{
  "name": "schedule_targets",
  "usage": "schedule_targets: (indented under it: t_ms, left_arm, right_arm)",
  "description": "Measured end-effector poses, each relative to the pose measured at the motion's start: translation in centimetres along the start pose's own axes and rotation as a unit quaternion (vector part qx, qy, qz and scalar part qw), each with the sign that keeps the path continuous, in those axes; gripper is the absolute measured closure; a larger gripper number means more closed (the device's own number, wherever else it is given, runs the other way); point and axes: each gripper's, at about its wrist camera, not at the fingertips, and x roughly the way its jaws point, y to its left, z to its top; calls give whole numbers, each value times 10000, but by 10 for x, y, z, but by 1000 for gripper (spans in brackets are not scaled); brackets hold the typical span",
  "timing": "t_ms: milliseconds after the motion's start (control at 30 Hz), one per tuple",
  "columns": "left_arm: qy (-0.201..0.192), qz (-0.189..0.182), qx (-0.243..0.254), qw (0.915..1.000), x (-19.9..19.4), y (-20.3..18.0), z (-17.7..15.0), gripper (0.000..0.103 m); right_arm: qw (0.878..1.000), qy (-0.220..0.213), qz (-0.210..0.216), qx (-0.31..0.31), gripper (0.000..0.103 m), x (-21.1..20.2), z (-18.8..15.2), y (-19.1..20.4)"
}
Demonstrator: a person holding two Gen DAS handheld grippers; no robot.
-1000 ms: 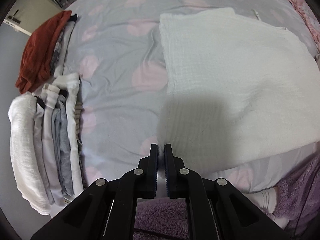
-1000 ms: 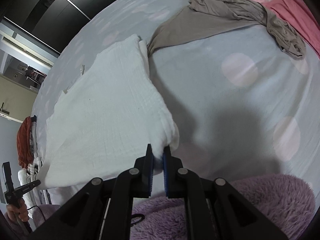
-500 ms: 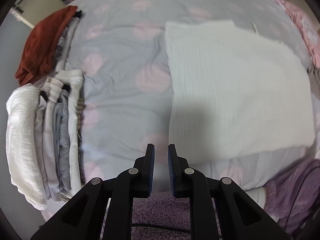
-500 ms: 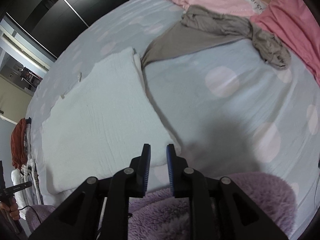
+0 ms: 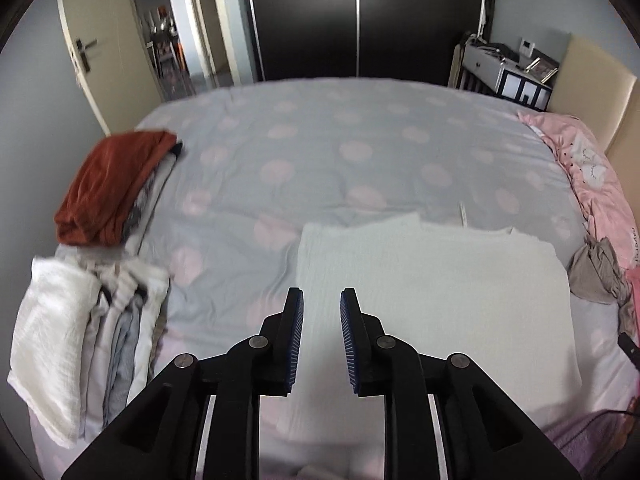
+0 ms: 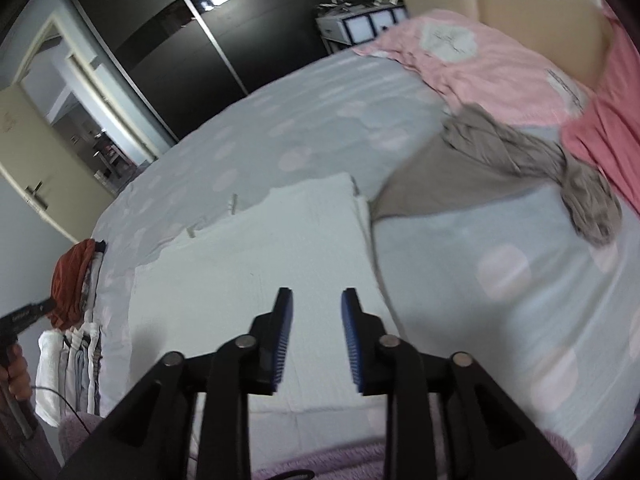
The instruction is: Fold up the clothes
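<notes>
A folded white garment point(image 5: 432, 280) point(image 6: 272, 256) lies flat on the grey bedspread with pink dots point(image 5: 320, 152). My left gripper point(image 5: 321, 300) hangs above its near left part, jaws opening, nothing between the blue pads. My right gripper point(image 6: 316, 300) hovers over the garment's near right part, jaws also opening and empty. A crumpled taupe garment point(image 6: 520, 160) point(image 5: 596, 272) lies unfolded to the right of the white one. The left gripper point(image 6: 24, 314) also shows at the left edge of the right wrist view, held by a hand.
A stack of folded clothes point(image 5: 80, 328) lies at the bed's left edge, with a rust-red piece point(image 5: 108, 184) on another pile behind it. Pink bedding point(image 6: 480, 64) sits at the headboard end. A dark wardrobe point(image 5: 360, 20) and an open door point(image 5: 100, 40) stand beyond the bed.
Both grippers let go of the white garment's near edge, opened and rose, tilting up so the room beyond the bed came into view. The garment stays flat.
</notes>
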Motion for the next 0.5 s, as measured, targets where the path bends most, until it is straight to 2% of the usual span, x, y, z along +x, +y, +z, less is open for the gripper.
schedule_targets:
  t_ms: [67, 133, 233, 333, 500]
  left_arm:
    - [-128, -105, 69, 9998, 10, -11, 6, 80]
    - [-261, -130, 30, 9996, 24, -19, 10, 80]
    - [-380, 33, 19, 9993, 55, -29, 9, 80]
    - [-159, 369, 132, 9991, 93, -32, -1, 80]
    - [354, 469, 251, 9980, 145, -19, -10, 80]
  right_arm:
    - [9999, -18, 62, -121, 64, 5, 7, 7]
    - [9998, 29, 55, -171, 64, 13, 13, 12]
    - [9994, 126, 126, -308, 64, 27, 21, 16]
    - [9983, 207, 46, -542, 64, 41, 27, 18]
    - [9981, 305, -50, -535, 64, 75, 35, 4]
